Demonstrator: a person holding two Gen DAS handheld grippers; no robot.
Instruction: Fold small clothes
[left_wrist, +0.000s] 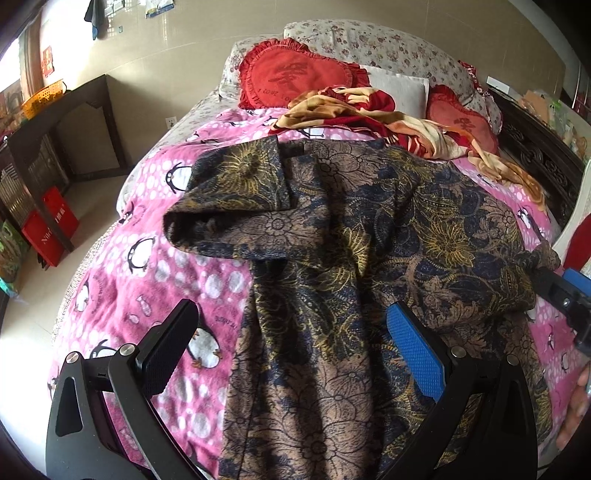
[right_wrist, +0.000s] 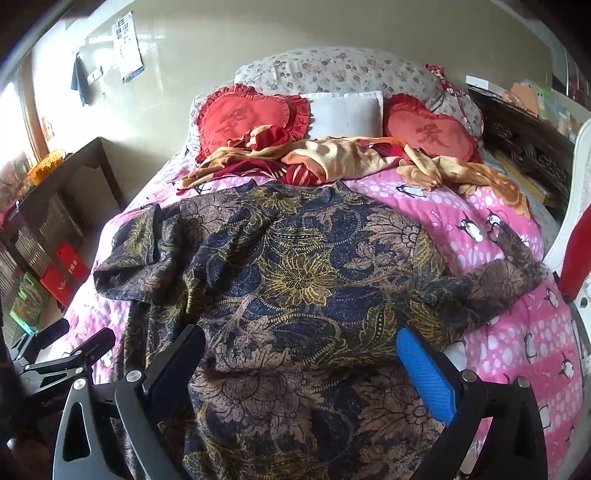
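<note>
A short-sleeved top (left_wrist: 332, 240) in a brown, navy and gold flower print lies spread on the pink penguin blanket (left_wrist: 147, 266), hem toward me. Its left sleeve (left_wrist: 236, 192) is rumpled; the other sleeve (right_wrist: 509, 273) reaches right. My left gripper (left_wrist: 291, 314) hovers open over the top's lower left edge, black finger above the blanket, blue pad above the cloth. My right gripper (right_wrist: 301, 336) stands open above the top's (right_wrist: 295, 277) lower middle, nothing between its fingers. The left wrist view catches the right gripper (left_wrist: 565, 288) at the right edge, and the left gripper (right_wrist: 70, 343) shows at the right wrist view's lower left.
Red heart cushions (right_wrist: 251, 118), a white pillow (right_wrist: 347, 110) and a crumpled red-and-yellow cloth (right_wrist: 325, 155) lie at the bed's head. A dark desk (left_wrist: 74, 110) with red boxes (left_wrist: 51, 229) stands left of the bed. A white chair with a red seat (right_wrist: 576, 240) and a hand (left_wrist: 576, 406) are at right.
</note>
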